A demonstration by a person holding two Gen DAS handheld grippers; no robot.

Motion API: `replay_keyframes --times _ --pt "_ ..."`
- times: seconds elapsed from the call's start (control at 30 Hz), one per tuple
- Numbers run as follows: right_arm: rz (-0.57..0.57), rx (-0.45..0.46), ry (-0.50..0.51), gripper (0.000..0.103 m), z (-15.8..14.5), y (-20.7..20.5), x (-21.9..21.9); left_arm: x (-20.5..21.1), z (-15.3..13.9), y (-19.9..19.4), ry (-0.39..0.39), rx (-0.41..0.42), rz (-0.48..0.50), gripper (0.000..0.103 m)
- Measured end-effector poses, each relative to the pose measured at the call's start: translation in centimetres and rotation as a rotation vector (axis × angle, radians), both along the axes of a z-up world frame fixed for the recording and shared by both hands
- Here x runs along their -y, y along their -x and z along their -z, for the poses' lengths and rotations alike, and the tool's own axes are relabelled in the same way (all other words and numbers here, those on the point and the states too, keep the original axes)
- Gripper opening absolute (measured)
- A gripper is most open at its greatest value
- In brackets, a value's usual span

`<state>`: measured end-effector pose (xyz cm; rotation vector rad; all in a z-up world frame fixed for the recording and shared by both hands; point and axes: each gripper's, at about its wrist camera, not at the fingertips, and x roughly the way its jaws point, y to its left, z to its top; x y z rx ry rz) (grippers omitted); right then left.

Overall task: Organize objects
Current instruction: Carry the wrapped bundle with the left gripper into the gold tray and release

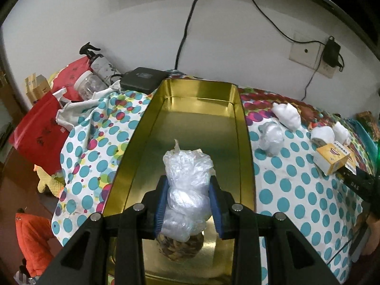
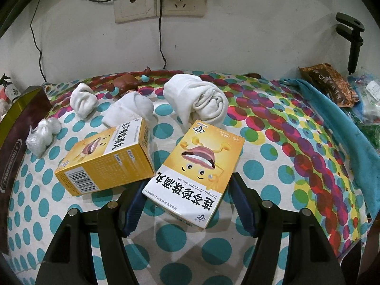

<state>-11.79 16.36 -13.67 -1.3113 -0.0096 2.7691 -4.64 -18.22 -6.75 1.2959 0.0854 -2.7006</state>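
Gripping plastic bag (image 1: 187, 185) over gold tin (image 1: 197, 109), yellow box (image 2: 194, 173) between right fingers (image 2: 244, 204)

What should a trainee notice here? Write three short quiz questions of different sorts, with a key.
1. True or false: the left tongs grip a clear plastic bundle over the gold tin.
2. What do the right tongs hold?
A. a rolled sock
B. a yellow box
C. a spray bottle
3. How many yellow boxes show in the right wrist view?

Key: 1 true; 2 B; 3 two, the second box lying alongside.
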Motion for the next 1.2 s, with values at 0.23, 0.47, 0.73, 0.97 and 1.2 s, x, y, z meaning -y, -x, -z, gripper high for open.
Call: replay_keyframes --times 0.23,0.47,0.73,0.97,1.2 --pt "0.005 0.000 -0.003 0.065 0.0 0.0 -0.1 0.9 0.3 0.4 -0.012 0.004 -0.003 0.036" --pt "0.005 0.000 -0.011 0.065 0.0 0.0 -0.1 1.4 0.7 0.1 -0.046 0.004 -0.022 0.058" --pt "0.007 0.004 -0.015 0.065 0.1 0.0 0.0 1.0 1.7 -0.5 -0.026 0.025 -0.033 0.058" --pt "0.007 0.003 -0.018 0.065 0.1 -0.2 0.0 0.3 1.9 -1.1 -0.012 0.032 -0.038 0.058" --pt "0.018 -0.015 -0.032 0.064 -0.2 -0.5 0.0 0.5 0.9 -2.2 -0.025 0.004 -0.089 0.058"
